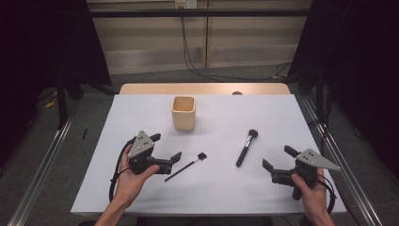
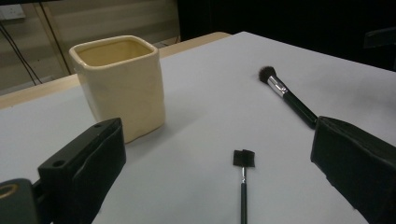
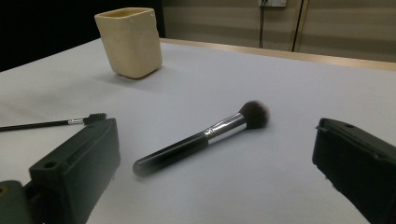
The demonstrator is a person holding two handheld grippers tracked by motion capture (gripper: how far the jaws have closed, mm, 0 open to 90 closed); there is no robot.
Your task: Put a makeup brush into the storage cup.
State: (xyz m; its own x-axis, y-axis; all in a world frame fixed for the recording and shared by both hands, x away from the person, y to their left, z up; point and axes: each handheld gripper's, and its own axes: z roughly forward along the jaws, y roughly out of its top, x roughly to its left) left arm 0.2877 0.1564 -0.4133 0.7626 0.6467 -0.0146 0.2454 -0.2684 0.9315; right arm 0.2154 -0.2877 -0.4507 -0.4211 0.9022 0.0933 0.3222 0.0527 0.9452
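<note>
Nothing's started: your left gripper and right gripper sit released and empty; powder brush and thin brush lie on bench, cup empty.

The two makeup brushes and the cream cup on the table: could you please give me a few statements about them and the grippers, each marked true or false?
1. The cream cup stands upright on the white table. True.
2. The large powder brush is inside the cup. False: it lies flat on the table, right of the cup.
3. The left gripper is open and holds nothing. True.
4. The right gripper is shut on the small thin brush. False: it is open, and that brush lies on the table by the left gripper.
5. The two brushes touch. False: they lie apart.
</note>
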